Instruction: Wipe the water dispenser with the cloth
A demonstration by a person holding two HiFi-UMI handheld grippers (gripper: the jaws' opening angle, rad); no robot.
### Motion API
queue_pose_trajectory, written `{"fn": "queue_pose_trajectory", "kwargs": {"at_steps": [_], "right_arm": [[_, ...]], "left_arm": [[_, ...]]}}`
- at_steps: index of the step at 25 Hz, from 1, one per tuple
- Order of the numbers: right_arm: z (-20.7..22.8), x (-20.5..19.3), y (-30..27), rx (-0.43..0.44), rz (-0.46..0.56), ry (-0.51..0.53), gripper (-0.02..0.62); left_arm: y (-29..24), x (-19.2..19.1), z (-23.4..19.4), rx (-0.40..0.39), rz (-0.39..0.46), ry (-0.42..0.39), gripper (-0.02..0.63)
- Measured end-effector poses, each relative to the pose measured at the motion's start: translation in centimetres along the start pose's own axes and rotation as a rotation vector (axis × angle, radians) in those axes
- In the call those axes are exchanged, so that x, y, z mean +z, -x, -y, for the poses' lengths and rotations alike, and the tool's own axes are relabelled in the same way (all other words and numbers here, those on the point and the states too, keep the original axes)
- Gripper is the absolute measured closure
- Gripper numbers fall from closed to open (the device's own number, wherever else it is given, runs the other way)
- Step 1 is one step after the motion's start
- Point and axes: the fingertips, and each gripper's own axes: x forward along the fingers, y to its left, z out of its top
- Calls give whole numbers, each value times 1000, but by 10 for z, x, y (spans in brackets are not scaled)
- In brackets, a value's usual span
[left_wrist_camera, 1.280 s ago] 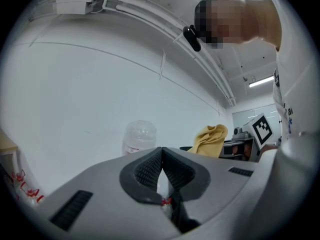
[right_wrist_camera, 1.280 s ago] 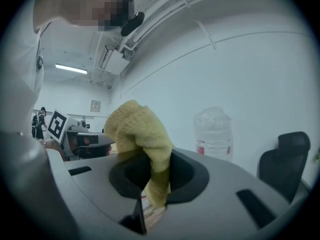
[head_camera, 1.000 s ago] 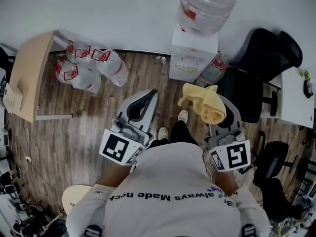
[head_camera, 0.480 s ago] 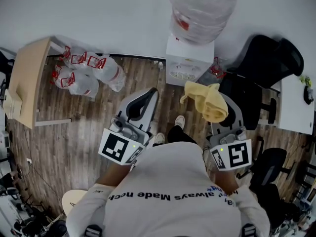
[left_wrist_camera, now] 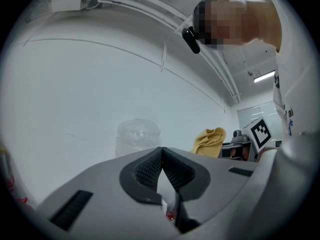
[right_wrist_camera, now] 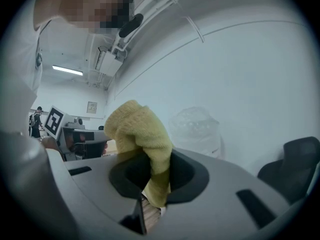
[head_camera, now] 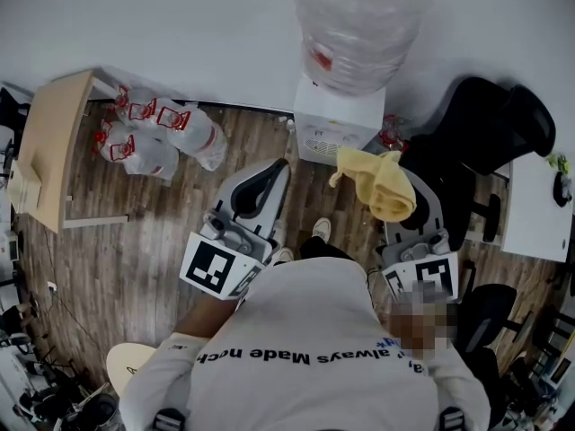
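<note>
A white water dispenser [head_camera: 336, 126] with a big clear bottle [head_camera: 355, 21] on top stands against the wall ahead of me. The bottle also shows in the left gripper view [left_wrist_camera: 137, 136] and the right gripper view [right_wrist_camera: 196, 130]. My right gripper [head_camera: 400, 212] is shut on a yellow cloth [head_camera: 382, 184], which bunches above the jaws [right_wrist_camera: 140, 134] just short of the dispenser's right side. My left gripper [head_camera: 269, 176] is shut and holds nothing; its pads [left_wrist_camera: 150, 171] meet. The cloth shows to its right [left_wrist_camera: 210, 140].
A black office chair [head_camera: 485, 124] stands right of the dispenser, with a white desk [head_camera: 530, 209] beyond it. Plastic-wrapped bottle packs [head_camera: 157, 128] lie on the wooden floor at left, next to a light wooden table [head_camera: 49, 146]. My feet [head_camera: 316, 232] are close to the dispenser.
I have stepped closer to the dispenser; it and its bottle have grown nearer in the head view. Both grippers kept their pose, the right one still holding the cloth.
</note>
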Motion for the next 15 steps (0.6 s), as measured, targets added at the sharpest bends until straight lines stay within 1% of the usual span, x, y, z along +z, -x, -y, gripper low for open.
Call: {"fn": "queue_pose_trajectory", "kwargs": {"at_steps": [7, 15], "right_arm": [[31, -2, -6, 5, 0, -3, 531], [35, -3, -23, 13, -16, -3, 531]], "left_arm": [[-29, -6, 7, 1, 1, 1, 588], [-45, -10, -6, -5, -11, 13, 588]]}}
